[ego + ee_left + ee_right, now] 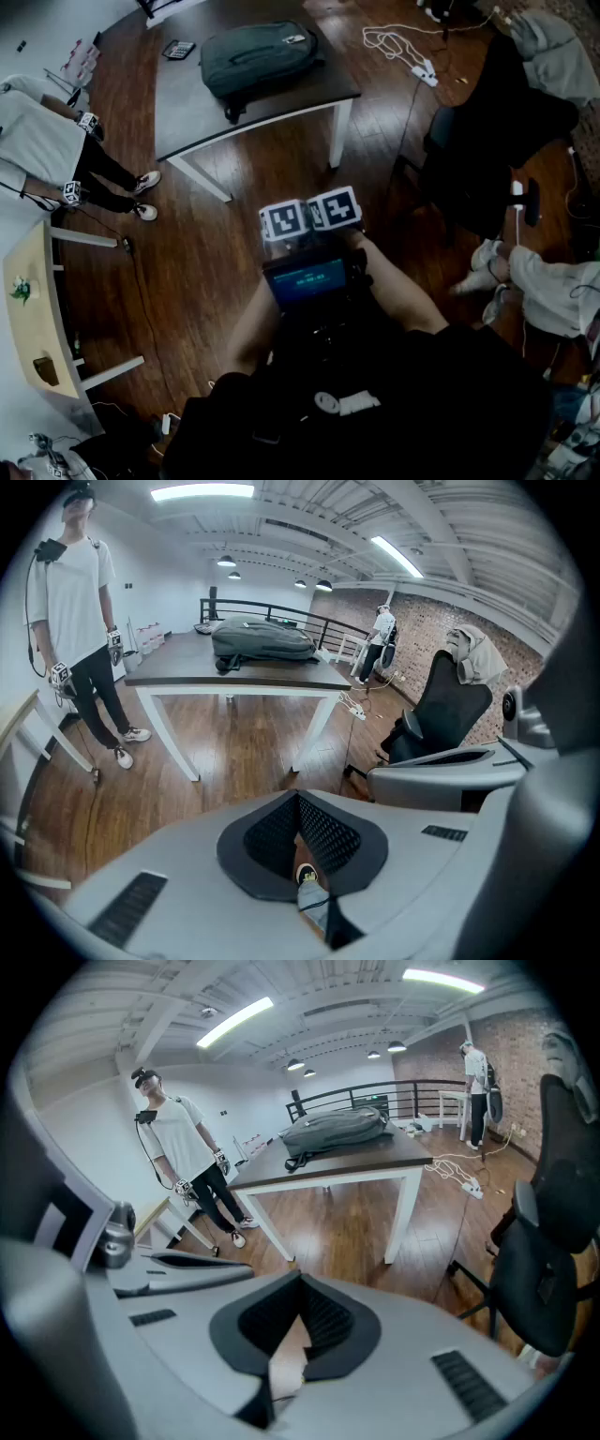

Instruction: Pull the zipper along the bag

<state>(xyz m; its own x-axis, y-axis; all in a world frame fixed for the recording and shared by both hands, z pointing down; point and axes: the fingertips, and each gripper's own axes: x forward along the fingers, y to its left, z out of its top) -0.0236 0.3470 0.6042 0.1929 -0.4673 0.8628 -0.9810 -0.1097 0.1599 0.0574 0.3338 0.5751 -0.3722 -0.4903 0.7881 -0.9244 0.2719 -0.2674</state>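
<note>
Wooden floor (187, 291) lies below the left gripper (300, 801) and right gripper (300, 1283), each with jaws pressed together, gripping nothing. The grey bag (258, 58) rests on the dark table (187, 112), well apart from both grippers.

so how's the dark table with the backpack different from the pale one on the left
The dark table has a near-black top; the pale table has a light wood top. The dark table carries a big grey-green backpack; the pale table holds two small things, one green, one brown. In the head view the dark table sits at the top, the pale table at the left edge. Both stand on white legs.
</note>
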